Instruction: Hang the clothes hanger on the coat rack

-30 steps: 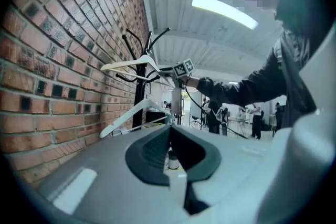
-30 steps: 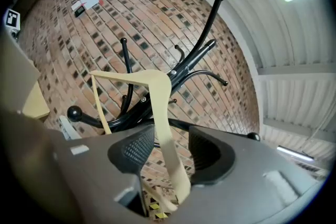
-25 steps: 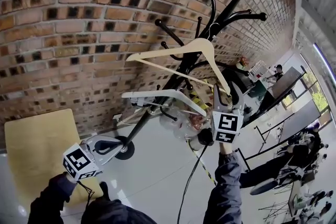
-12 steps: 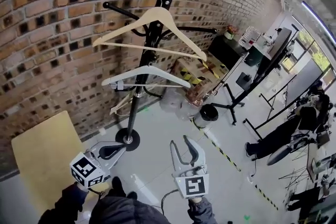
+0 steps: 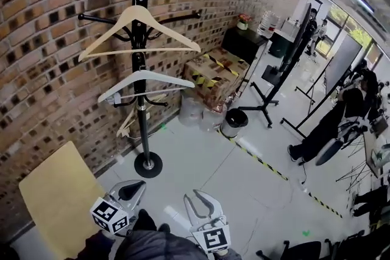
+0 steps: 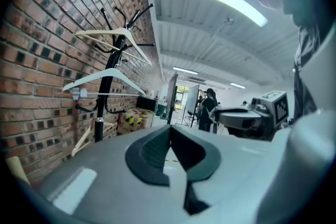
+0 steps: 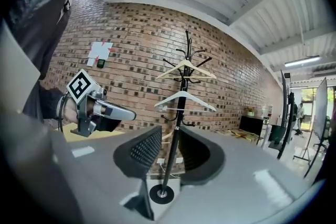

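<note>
Grey left hand-held gripper (image 5: 135, 189) closed, level, right hand-held gripper (image 5: 198, 203) closing, empty

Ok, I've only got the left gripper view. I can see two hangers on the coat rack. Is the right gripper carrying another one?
Observer: No. In the right gripper view, the right gripper holds nothing. Its jaws are closing on air, and the coat rack stands far off beyond them.
Operator: And where does the rack stand? Its foot is hidden from me.
Observer: The head view shows its round base on the floor, close to the brick wall. The shut left gripper isn't touching it.
</note>
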The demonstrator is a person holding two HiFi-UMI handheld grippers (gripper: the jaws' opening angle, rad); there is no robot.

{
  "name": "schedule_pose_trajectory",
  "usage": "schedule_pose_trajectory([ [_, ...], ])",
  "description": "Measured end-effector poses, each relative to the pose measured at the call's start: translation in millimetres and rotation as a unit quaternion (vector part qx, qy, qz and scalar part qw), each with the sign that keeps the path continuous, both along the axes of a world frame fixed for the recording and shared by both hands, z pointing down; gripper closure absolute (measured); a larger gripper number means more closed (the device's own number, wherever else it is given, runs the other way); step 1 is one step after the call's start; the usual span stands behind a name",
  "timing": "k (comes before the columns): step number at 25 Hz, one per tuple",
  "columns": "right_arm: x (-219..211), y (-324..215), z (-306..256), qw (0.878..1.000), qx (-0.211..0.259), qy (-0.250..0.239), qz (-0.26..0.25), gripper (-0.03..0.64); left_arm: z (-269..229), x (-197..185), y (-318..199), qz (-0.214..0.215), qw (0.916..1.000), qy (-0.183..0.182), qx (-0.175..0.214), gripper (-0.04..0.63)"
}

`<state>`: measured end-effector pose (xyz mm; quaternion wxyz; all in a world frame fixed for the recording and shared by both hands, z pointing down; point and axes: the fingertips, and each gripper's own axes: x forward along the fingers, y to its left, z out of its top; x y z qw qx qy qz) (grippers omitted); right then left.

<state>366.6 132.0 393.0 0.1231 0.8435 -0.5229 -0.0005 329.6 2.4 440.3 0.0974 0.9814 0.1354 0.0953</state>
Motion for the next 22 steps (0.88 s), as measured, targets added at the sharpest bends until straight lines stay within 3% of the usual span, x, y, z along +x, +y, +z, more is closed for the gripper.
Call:
schedule_pose_trajectory([
  [11, 2.8, 33.8, 11.4, 0.999, 0.007, -0.019, 0.041, 0.526, -9.9, 18.1, 38.9, 0.045, 0.9988, 0.007, 0.018, 0.595],
  [22, -0.8, 28.0, 14.0, 0.999, 0.001, -0.019, 0.033, 0.532, -4.2, 9.5, 36.5, 0.042, 0.9989, -0.004, 0.019, 0.595],
])
